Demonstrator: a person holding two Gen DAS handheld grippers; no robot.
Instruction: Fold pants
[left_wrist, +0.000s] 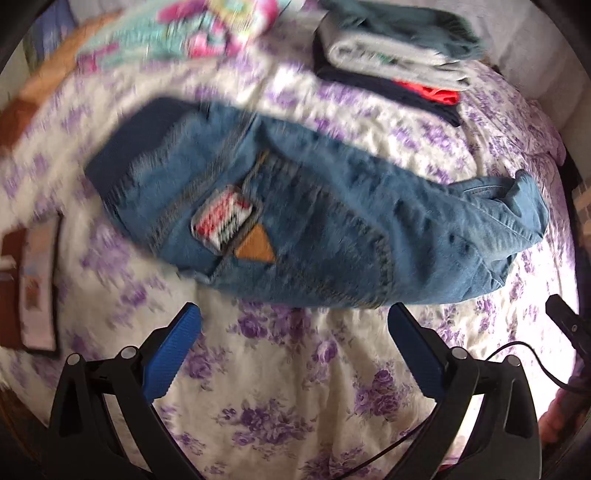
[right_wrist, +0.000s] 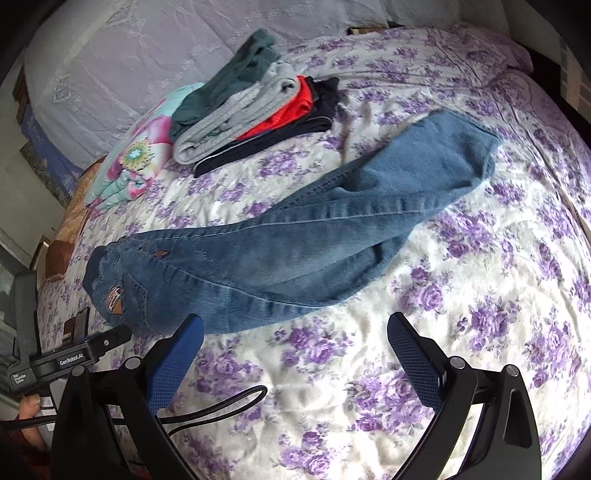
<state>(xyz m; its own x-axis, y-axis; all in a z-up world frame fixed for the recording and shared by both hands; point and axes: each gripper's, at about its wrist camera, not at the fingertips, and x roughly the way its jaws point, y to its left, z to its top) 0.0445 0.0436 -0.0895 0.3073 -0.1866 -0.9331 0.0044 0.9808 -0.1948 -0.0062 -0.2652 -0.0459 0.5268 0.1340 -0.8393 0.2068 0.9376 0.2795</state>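
Your jeans (right_wrist: 280, 243) lie long across the flowery bed (right_wrist: 461, 369), legs together on top of each other, and both the left gripper (left_wrist: 293, 365) and the right gripper (right_wrist: 295, 369) hover just in front with jaws spread wide and empty. The jeans look soft and floppy but thick and a bit heavy, so they will likely sag. Grab the waist end (left_wrist: 122, 162) with one gripper and the leg ends (right_wrist: 461, 144) with the other.

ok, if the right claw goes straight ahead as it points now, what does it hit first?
Probably the jeans: the open right claw points over bare bedspread at their near edge. Depth is unclear, so it might meet the bedspread first.
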